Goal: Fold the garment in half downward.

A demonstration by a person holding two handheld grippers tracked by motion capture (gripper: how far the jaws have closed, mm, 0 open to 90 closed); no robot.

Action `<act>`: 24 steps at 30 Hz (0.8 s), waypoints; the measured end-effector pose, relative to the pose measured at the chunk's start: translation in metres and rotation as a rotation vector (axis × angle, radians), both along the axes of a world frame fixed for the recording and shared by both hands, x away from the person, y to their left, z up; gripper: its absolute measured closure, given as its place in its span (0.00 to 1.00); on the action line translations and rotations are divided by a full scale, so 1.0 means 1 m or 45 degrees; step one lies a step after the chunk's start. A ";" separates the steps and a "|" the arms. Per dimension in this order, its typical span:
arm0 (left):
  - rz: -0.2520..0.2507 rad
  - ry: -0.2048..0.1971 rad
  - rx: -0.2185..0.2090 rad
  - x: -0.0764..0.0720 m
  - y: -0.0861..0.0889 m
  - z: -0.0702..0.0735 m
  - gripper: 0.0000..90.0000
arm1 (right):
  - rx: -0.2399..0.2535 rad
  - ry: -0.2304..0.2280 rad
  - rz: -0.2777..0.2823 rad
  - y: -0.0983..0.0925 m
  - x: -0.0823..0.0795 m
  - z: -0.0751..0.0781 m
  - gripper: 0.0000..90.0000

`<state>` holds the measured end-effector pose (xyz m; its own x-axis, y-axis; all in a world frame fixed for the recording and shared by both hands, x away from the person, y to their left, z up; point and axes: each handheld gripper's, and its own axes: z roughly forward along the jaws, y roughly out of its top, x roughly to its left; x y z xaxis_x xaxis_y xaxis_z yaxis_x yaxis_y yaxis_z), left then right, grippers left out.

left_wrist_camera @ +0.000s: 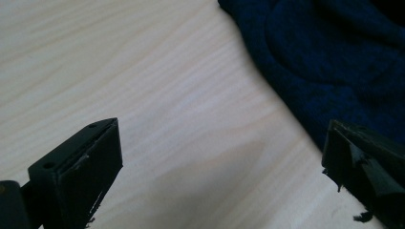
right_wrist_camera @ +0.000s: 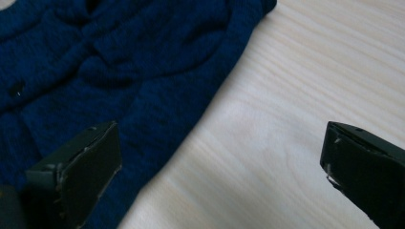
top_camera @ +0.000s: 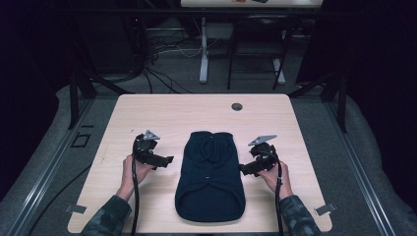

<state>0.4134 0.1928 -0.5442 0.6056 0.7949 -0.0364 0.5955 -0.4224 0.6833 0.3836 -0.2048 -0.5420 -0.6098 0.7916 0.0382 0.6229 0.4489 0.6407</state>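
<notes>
The sweater (top_camera: 210, 174) lies flat on the bench (top_camera: 162, 110), between the two tools. It is just to the right of the left tool (top_camera: 166, 160) and just to the left of the right tool (top_camera: 244, 169), touching neither.

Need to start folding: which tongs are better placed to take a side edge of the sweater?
Right, slightly. The right tongs sit open almost at the navy sweater edge, one jaw over the knit. The left tongs are open too, but bare table shows between them and the sweater.
</notes>
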 end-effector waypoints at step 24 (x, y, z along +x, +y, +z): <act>-0.090 0.070 -0.026 0.054 -0.055 0.005 0.00 | 0.039 0.009 0.019 0.027 0.057 0.011 0.03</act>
<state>0.4677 0.1377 -0.5395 0.6570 0.7489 -0.0868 0.6015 -0.4513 0.6592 0.4410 -0.1783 -0.5313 -0.6211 0.7809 0.0662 0.6207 0.4386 0.6500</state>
